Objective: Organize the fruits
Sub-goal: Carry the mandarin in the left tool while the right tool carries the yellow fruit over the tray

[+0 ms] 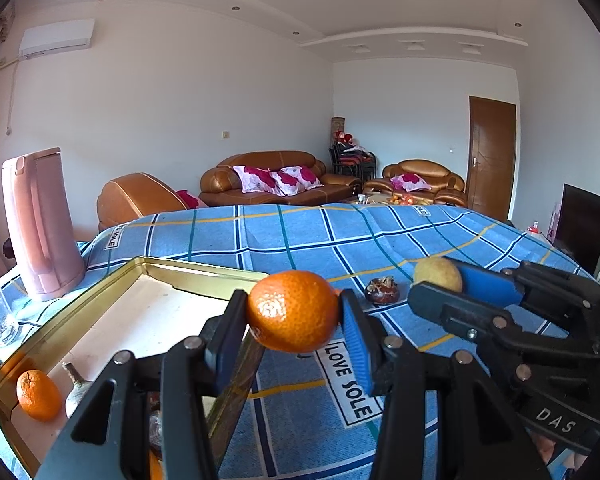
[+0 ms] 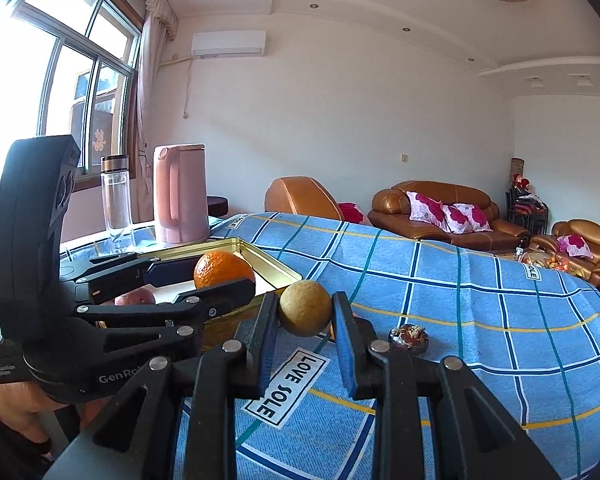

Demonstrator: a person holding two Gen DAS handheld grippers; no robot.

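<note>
Blue plaid cloth (image 1: 300,240) printed "LOVE SOLE" covers the bench; sofas and a brown door sit far behind, with a pink kettle (image 1: 40,224) and a clear bottle (image 2: 117,200) at the window end.

Left gripper (image 1: 294,312): fingers clenched on an orange (image 1: 293,310), lifted off the cloth, just beside the near corner of the gold tray (image 1: 100,304). Right gripper (image 2: 305,312): fingers clenched on a small yellow-brown round fruit (image 2: 305,308), also off the cloth and near the same tray corner.

Tray already holds a second orange (image 1: 38,394) and a pale bulb-shaped fruit (image 1: 76,388); the right view shows a reddish fruit (image 2: 135,297) there too. A dark, dried-looking fruit (image 1: 382,290) lies on the cloth, not yet collected.

Risks, as judged:
- Both grippers crowd the one tray corner. If both go in together, the linkages may knock, and either fruit could be jarred loose.
- Both fruits are round and smooth, held only across the middle by flat pads. A tilt or a bump on the tray rim could roll them out onto the cloth and off the bench edge.
- A low approach may catch the raised rim and shove the tray toward the kettle and bottle.
- Releasing from height could set the fruit rolling into those already in the tray.
- Over-squeezing may bruise the orange.
</note>
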